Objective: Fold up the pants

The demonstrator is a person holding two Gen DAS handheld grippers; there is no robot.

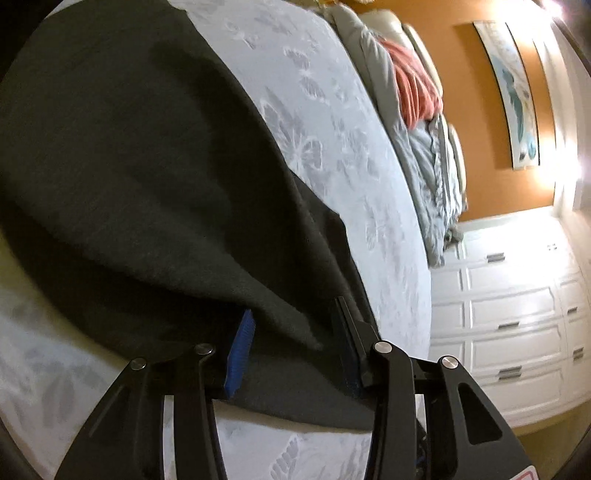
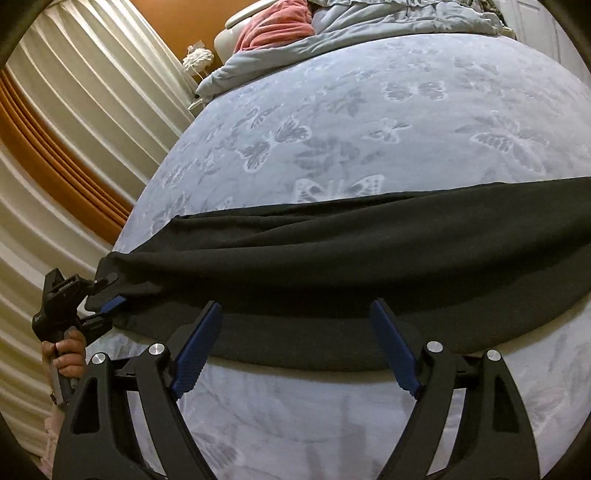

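Observation:
Black pants (image 2: 332, 266) lie in a long band across a pale blue butterfly-print bed (image 2: 369, 122). In the left wrist view the pants (image 1: 129, 166) fill the left side, and my left gripper (image 1: 291, 325) has a fold of the black fabric between its blue pads, with a wide gap still showing between the fingers. The left gripper also shows in the right wrist view (image 2: 107, 299) at the pants' left end, held by a hand. My right gripper (image 2: 295, 314) is open, its fingertips at the near edge of the pants, holding nothing.
A crumpled grey-blue blanket (image 2: 369, 26) and a pink cloth (image 2: 277, 22) lie at the head of the bed. Cream curtains (image 2: 74, 92) hang left of the bed. White drawers (image 1: 517, 314) stand beyond the bed's side, under an orange wall.

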